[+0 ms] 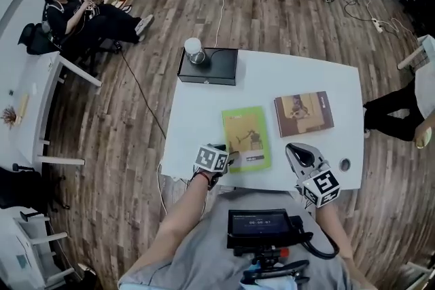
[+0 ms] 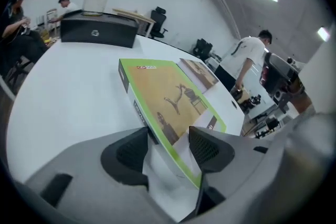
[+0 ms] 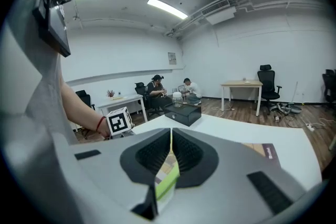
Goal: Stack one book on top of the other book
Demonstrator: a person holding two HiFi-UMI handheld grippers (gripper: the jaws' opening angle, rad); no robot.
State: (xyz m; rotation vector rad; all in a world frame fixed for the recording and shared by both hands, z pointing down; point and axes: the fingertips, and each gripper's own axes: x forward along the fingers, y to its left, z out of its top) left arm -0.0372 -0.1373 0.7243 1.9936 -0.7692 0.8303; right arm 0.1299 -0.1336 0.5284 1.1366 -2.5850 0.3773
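The green book (image 1: 246, 139) is lying towards the near edge of the white table (image 1: 197, 112). The left gripper (image 2: 168, 145) is clamping its near left corner, one pad against the spine side and the other on the cover. The brown book (image 1: 304, 113) is lying flat just to the right and slightly farther back, with a strip of bare table parting the two. The right gripper (image 3: 170, 150) is hovering over the near right of the table, jaws pressed together on nothing, close to a small round hole (image 1: 344, 164) in the top. At the far left corner a black box (image 1: 216, 68) is carrying a white jar (image 1: 194, 49). Two people (image 1: 81, 13) are sitting well beyond, far left
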